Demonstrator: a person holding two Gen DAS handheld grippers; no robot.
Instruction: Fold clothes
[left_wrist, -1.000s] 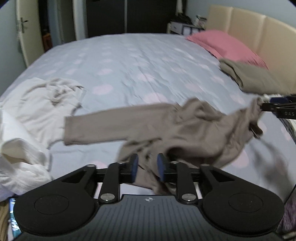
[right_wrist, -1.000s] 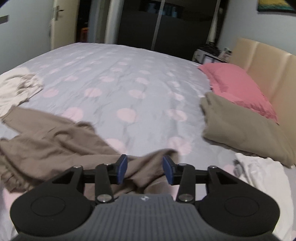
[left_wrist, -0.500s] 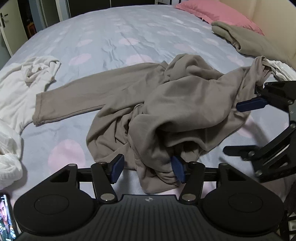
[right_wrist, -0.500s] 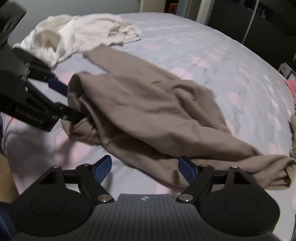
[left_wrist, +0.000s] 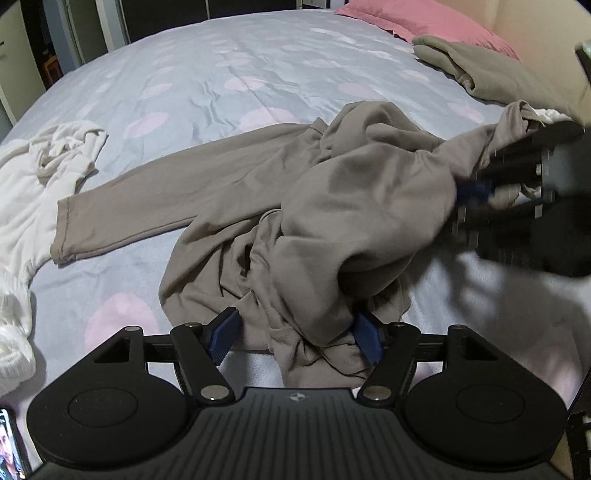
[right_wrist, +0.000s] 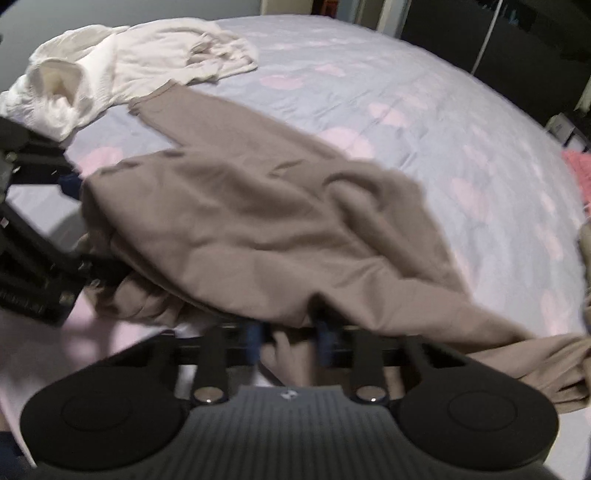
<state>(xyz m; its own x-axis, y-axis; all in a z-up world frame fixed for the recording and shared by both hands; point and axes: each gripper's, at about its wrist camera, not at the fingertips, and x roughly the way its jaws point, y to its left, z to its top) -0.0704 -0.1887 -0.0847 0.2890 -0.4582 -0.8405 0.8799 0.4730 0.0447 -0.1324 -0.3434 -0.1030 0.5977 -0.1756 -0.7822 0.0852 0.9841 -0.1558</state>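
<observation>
Now, left claw (left_wrist: 295, 338): your blue fingers stand wide apart, with a bunch of the taupe sweatshirt (left_wrist: 332, 206) between them, not pinched.
Right claw (right_wrist: 290, 341): half closed around a fold of the sweatshirt; the view is blurred, so I cannot tell if it grips.
Sweatshirt: crumpled on the dotted bed (left_wrist: 229, 77), one sleeve stretched towards the white garment (left_wrist: 33, 177).
Near the pink pillow (left_wrist: 424, 18): a folded olive garment (left_wrist: 495, 74).
</observation>
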